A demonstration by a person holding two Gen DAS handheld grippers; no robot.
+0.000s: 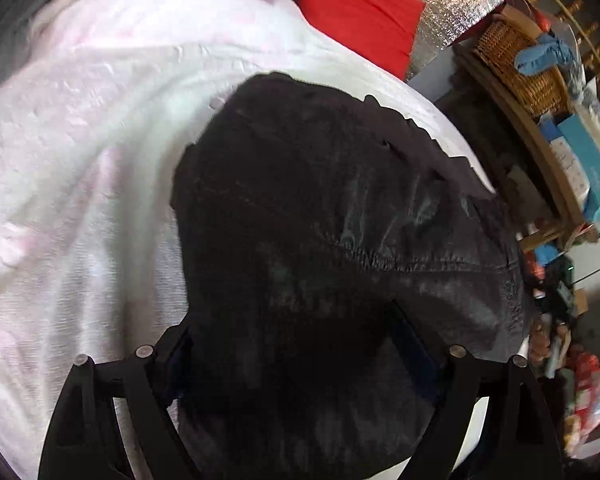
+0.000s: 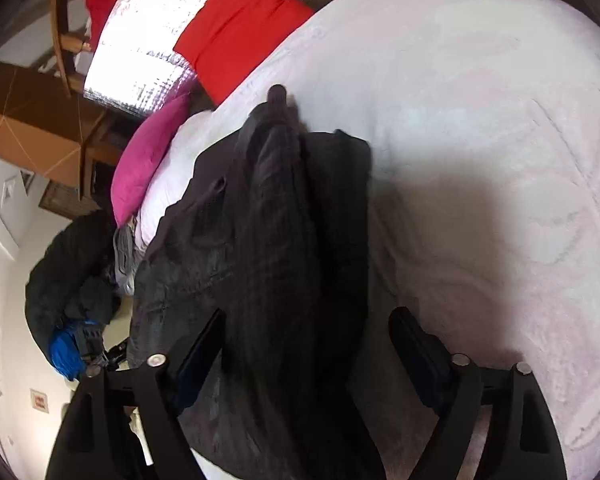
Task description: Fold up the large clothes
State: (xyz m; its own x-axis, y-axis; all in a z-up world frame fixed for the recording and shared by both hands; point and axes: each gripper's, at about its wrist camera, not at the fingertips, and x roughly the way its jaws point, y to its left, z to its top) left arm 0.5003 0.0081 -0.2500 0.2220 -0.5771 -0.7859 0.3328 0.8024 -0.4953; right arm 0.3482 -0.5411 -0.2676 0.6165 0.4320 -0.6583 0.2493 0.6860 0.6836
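I had both tools over the bed, where the dark jeans lay bunched on the white bedspread. In the left wrist view the left gripper stood with its jaws spread wide, one finger at either side of the dark cloth. The denim filled the gap between them, but I could not see the pads pressing on it. A stitched seam ran across the cloth just ahead of the fingers.

In the right wrist view the right gripper was likewise spread wide. The jeans ran as a long rumpled fold from between its fingers away toward the head of the bed. The left finger sat against the cloth, while the right finger stood clear of it over bare bedspread.

At the head of the bed I saw a red cushion and a pink cushion against a silvery quilted sheet. Beside the bed, in the left view, a wicker basket sat on a cluttered shelf.
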